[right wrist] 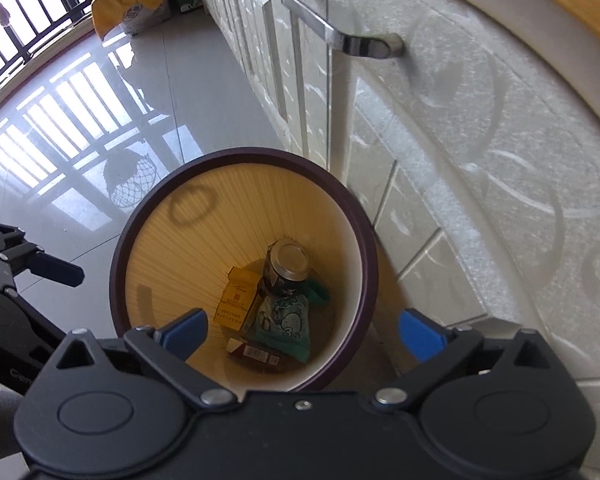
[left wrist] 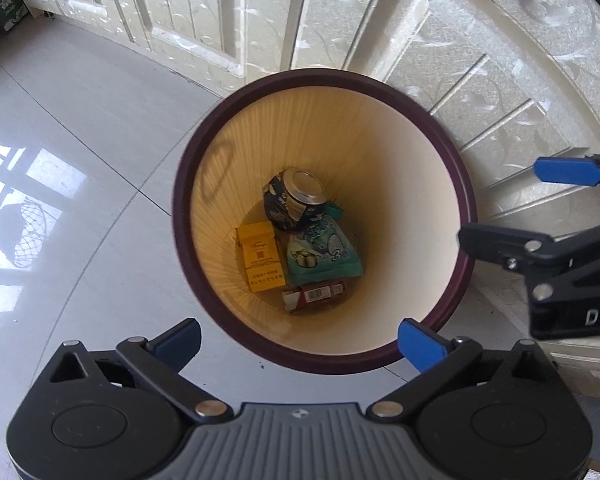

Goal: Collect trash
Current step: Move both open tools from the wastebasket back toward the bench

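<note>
You had the trash sitting at the bottom of the round bin (left wrist: 452, 184), which stood on the tiled floor (left wrist: 80, 128) just beside the cream cabinet doors (left wrist: 480, 60). Down there lay a dented can (left wrist: 296, 200), a yellow carton (left wrist: 260, 256), a green snack wrapper (left wrist: 324, 256) and a small red pack (left wrist: 320, 293), all crowded together and touching. By the look of them these were light things: the can thin-walled and already crushed, so likely to give further under a pinch and best taken across its body; the two cartons stiff enough to grip by their flat sides; the wrapper soft and slick, best caught at a crimped edge. The bin itself looked like light, rigid plastic, and its dark rim would have been the natural place to take hold if you meant to lift it. Your left tongs (left wrist: 300, 340) were spread wide above the near rim with nothing between the blue pads (left wrist: 420, 344) and touching nothing. Your right tongs (right wrist: 304, 336) were likewise spread wide and empty, hanging over the bin's mouth on the cabinet side.
</note>
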A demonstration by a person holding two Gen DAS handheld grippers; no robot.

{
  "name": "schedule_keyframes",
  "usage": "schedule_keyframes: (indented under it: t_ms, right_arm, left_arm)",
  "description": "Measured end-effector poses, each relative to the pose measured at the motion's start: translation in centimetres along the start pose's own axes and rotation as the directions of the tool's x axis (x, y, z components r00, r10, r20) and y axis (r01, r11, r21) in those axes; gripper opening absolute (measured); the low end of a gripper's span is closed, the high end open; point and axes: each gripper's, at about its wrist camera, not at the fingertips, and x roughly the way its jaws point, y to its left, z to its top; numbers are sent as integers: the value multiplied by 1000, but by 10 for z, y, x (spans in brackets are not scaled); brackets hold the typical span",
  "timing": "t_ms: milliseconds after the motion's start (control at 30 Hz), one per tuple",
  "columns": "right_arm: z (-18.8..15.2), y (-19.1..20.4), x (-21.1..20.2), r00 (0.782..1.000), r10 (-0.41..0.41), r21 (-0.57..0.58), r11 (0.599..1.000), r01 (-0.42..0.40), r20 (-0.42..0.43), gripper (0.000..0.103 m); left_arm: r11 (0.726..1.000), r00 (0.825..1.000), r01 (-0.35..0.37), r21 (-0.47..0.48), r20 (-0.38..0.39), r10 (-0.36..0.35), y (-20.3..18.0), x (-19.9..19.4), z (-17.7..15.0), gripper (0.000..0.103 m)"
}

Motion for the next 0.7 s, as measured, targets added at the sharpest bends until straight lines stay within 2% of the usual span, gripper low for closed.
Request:
schedule_keyframes:
  t_ms: [333,700]
  right_arm:
    - [-6,-1,-10,999,-36,10,999,36,2,103]
    - [-17,2,-23,999,-43,57,997,43,0,103]
  left_arm:
    - [998,999,-24,-59,27,25,13,-14,-9,103]
    - [991,995,-30,-128,92,42,28,-39,-17,103]
